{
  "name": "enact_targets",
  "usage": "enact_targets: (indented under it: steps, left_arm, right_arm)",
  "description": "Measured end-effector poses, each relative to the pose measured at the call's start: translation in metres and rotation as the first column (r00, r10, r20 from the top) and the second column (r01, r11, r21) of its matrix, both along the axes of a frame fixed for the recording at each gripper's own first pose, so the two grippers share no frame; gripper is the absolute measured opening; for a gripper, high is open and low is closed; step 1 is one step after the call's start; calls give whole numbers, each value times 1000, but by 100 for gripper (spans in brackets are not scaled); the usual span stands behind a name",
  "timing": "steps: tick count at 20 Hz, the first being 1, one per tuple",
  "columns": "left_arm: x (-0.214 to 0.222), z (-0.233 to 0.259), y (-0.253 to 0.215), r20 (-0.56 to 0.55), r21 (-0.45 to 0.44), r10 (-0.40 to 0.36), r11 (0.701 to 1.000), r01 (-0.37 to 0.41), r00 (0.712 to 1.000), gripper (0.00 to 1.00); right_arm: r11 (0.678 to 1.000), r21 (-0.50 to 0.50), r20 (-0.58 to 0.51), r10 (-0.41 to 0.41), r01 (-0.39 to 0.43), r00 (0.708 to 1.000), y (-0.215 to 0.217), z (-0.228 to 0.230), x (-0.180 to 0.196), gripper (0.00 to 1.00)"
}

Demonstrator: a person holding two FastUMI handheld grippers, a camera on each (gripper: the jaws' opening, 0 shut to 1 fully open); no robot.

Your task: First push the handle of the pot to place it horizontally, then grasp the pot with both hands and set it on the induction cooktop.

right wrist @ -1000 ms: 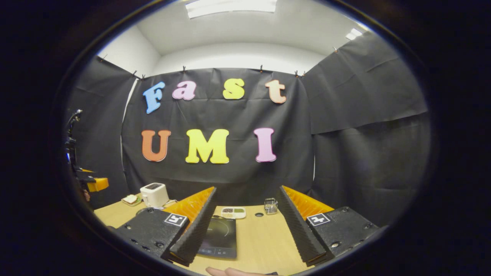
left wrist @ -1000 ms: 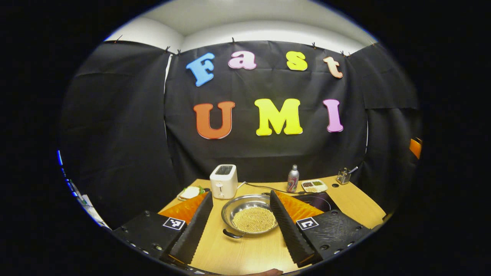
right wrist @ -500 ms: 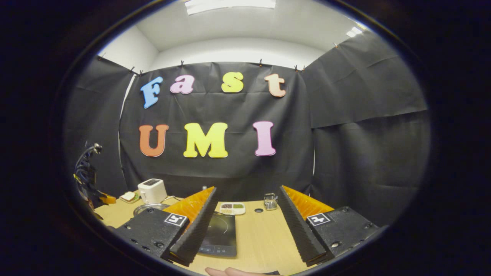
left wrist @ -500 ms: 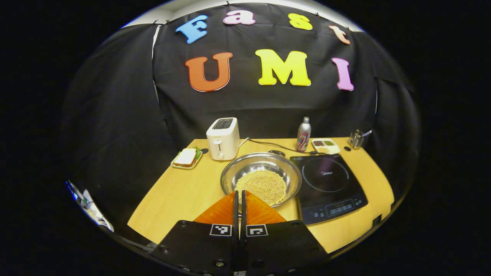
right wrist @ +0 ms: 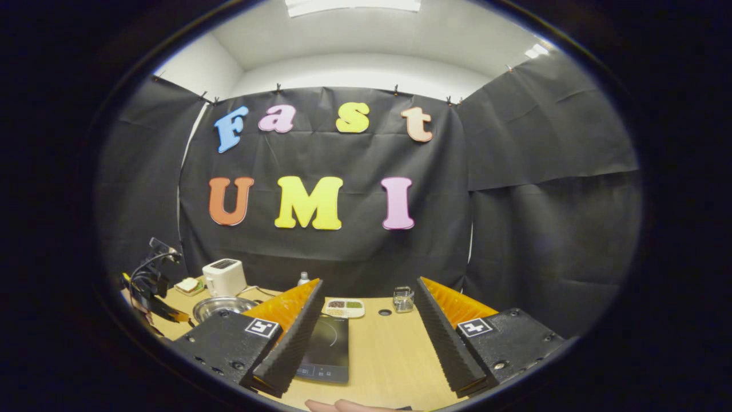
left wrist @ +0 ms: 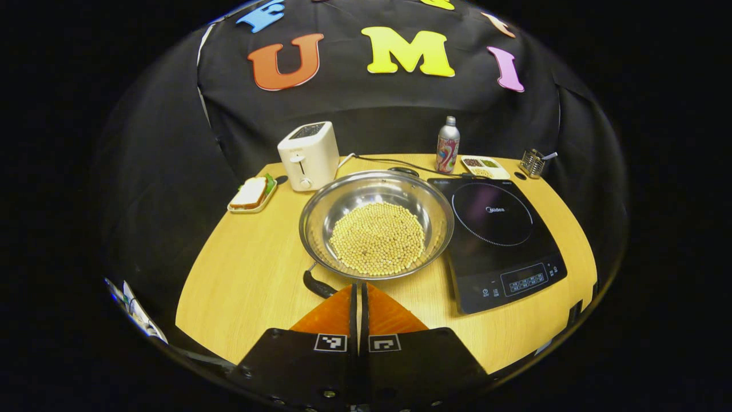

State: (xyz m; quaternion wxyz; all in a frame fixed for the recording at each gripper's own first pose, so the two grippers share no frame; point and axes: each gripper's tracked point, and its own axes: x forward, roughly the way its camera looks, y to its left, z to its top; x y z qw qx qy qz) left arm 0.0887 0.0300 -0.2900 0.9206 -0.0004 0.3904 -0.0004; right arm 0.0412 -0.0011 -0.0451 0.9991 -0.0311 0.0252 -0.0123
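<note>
A steel pot [left wrist: 377, 223] holding pale beans sits mid-table in the left gripper view. One black handle [left wrist: 317, 284] points to the near left, the other [left wrist: 403, 170] to the far side. The black induction cooktop [left wrist: 497, 240] lies just right of the pot. My left gripper [left wrist: 359, 286] is shut with nothing in it, its tips just before the pot's near rim, right of the near handle. In the right gripper view my right gripper [right wrist: 369, 283] stands open above the table, the cooktop [right wrist: 329, 349] between its fingers. The pot [right wrist: 220, 308] and the left gripper [right wrist: 157, 292] are far left.
A white toaster [left wrist: 309, 154] with its cable stands behind the pot, and a sandwich on a small plate [left wrist: 251, 194] lies to its left. A metal bottle [left wrist: 448, 146], a divided dish [left wrist: 485, 167] and a wire holder [left wrist: 533, 163] line the back edge. Fingers of a hand [right wrist: 343, 405] show below.
My left gripper went from open to shut, rose and tipped downward, so the pot and cooktop now lie below it. The right gripper barely shifted and stays open.
</note>
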Motion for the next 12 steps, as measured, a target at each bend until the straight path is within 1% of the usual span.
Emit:
enact_targets:
  steps: [2, 3, 5, 6, 7, 8, 9, 10, 12]
  left_arm:
    - [0, -16, -7, -43, -18, -13, 1000, 12, 999, 0]
    - [2, -24, -8, -60, -22, -18, 1000, 17, 998, 0]
    - [5, -38, -11, -99, -34, -22, 999, 19, 995, 0]
    - [7, -44, -11, -116, -36, -19, 999, 15, 993, 10]
    - [10, -49, -9, -125, -36, -16, 999, 12, 992, 0]
    - [12, -54, -9, -138, -42, -13, 999, 7, 990, 0]
    - [11, -58, -9, -151, -45, -3, 999, -4, 989, 11]
    - [14, -61, -7, -158, -49, 7, 999, -15, 987, 0]
    - [16, -65, -2, -171, -47, 30, 998, -38, 985, 0]
  right_arm:
    - [1000, -8, 5, 0, 0, 1000, 2, -3, 2, 99]
    - [1000, -12, 4, 8, -8, 1000, 5, -5, 2, 96]
    - [1000, -14, -1, 19, -19, 1000, 8, -10, 4, 96]
    - [1000, -16, -6, 25, -25, 1000, 10, -12, 6, 96]
    - [999, -18, -10, 33, -33, 999, 12, -15, 7, 96]
    - [999, -19, -14, 38, -38, 999, 13, -17, 10, 96]
    - [999, -16, -20, 41, -41, 999, 13, -20, 13, 96]
    - [999, -14, -26, 49, -49, 998, 14, -21, 15, 96]
    - [998, -10, -32, 56, -56, 998, 12, -21, 23, 98]
